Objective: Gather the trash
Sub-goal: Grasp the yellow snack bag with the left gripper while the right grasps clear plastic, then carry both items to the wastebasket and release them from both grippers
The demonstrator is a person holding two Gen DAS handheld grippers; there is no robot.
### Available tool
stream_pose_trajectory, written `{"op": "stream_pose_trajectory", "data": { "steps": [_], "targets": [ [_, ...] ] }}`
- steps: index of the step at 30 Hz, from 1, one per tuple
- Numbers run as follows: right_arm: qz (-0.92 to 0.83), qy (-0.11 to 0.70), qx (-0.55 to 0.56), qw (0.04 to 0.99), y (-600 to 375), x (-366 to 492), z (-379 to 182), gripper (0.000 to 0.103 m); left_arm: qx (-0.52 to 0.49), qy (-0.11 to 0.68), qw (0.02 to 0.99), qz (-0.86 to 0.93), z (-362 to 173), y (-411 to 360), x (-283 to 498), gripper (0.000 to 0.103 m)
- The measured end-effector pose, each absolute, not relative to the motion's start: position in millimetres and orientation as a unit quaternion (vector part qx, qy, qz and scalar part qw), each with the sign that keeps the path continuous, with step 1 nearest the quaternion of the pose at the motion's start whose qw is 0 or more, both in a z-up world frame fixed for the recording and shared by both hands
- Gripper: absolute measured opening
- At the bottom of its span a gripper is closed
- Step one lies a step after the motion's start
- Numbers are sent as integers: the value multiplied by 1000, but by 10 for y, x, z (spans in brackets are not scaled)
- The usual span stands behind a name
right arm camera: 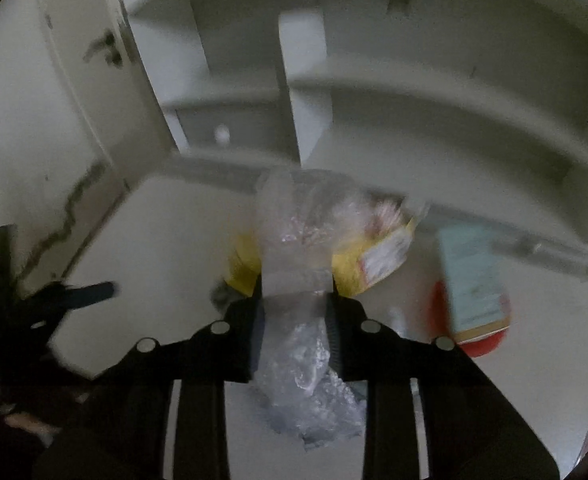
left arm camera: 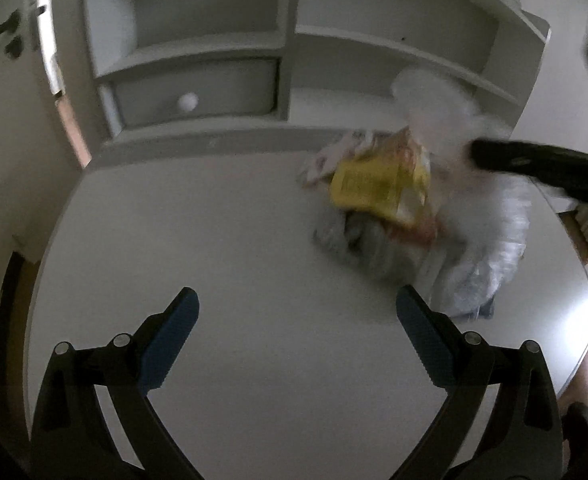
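Note:
A pile of trash lies on the white table [left arm camera: 213, 240]: a yellow snack wrapper [left arm camera: 378, 184], grey crumpled foil [left arm camera: 358, 240] and a clear plastic bag [left arm camera: 490, 240]. My left gripper [left arm camera: 296, 308] is open and empty above the table, left of the pile. My right gripper [right arm camera: 294, 304] is shut on the clear plastic bag [right arm camera: 298, 240], which hangs crumpled between its fingers above the yellow wrapper [right arm camera: 358, 268]. The right gripper shows as a dark arm in the left wrist view [left arm camera: 534, 164].
A white shelf unit with a knobbed drawer [left arm camera: 189, 92] stands behind the table. A light blue and red carton [right arm camera: 474, 284] lies on the table to the right. The left gripper shows at the left edge of the right wrist view [right arm camera: 85, 294].

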State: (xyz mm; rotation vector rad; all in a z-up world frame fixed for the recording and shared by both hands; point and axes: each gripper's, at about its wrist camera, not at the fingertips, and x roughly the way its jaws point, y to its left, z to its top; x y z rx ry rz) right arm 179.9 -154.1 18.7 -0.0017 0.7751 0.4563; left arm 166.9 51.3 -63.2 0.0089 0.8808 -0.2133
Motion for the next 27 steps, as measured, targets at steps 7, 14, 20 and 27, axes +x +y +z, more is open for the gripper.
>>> {"op": "stream_pose_trajectory", "data": {
  "steps": [7, 14, 20, 27],
  "targets": [
    [207, 352, 45, 912, -2242, 1488, 377, 27, 9, 425, 892, -153, -582, 159, 2207, 96],
    [182, 375, 78, 906, -2689, 1354, 76, 27, 70, 438, 882, -157, -689, -317, 2586, 95],
    [182, 382, 79, 903, -2825, 1205, -63, 27, 53, 461, 871, -165, -758, -431, 2658, 55],
    [158, 358, 93, 915, -3170, 895, 21, 27, 46, 406, 899, -159, -216, -481, 2173, 38]
  ]
}}
